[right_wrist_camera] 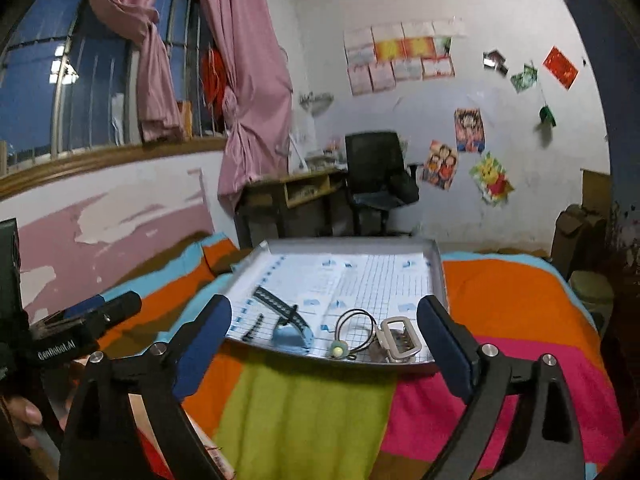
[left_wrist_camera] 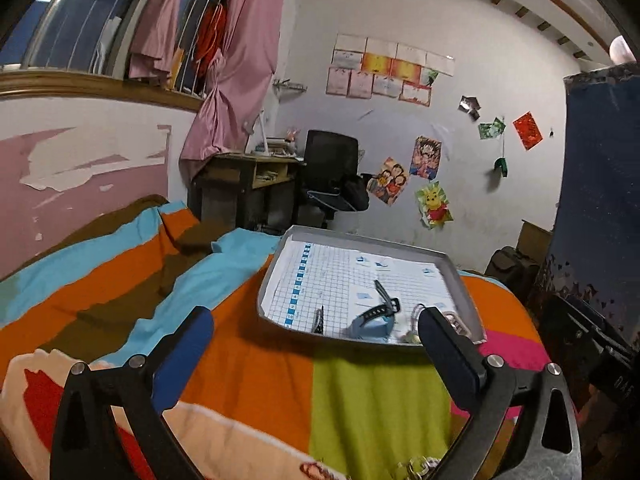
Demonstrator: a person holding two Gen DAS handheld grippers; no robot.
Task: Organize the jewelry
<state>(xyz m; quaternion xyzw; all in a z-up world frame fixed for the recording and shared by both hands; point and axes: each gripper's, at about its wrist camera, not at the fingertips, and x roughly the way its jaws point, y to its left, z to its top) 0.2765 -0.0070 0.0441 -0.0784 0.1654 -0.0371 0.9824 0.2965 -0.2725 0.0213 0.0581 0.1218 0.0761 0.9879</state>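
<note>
A grey tray (right_wrist_camera: 352,243) lined with grid paper lies on the striped bedspread. In it lie a blue watch with a black strap (right_wrist_camera: 289,330), a black hair clip (right_wrist_camera: 253,327), a black hair tie with a pale bead (right_wrist_camera: 352,330) and a silver clasp (right_wrist_camera: 396,338). My right gripper (right_wrist_camera: 324,340) is open and empty, just in front of the tray's near edge. My left gripper (left_wrist_camera: 316,344) is open and empty, to the left of the tray (left_wrist_camera: 362,236); the watch (left_wrist_camera: 376,318) and clip (left_wrist_camera: 319,320) show ahead of it. The left gripper's body shows in the right wrist view (right_wrist_camera: 84,316).
The colourful striped bedspread (left_wrist_camera: 248,364) covers the bed around the tray. Beyond the bed stand a desk (left_wrist_camera: 248,168) and a black office chair (left_wrist_camera: 332,164). A pink curtain (left_wrist_camera: 236,72) hangs at the left. A dark cabinet (left_wrist_camera: 600,200) stands at the right.
</note>
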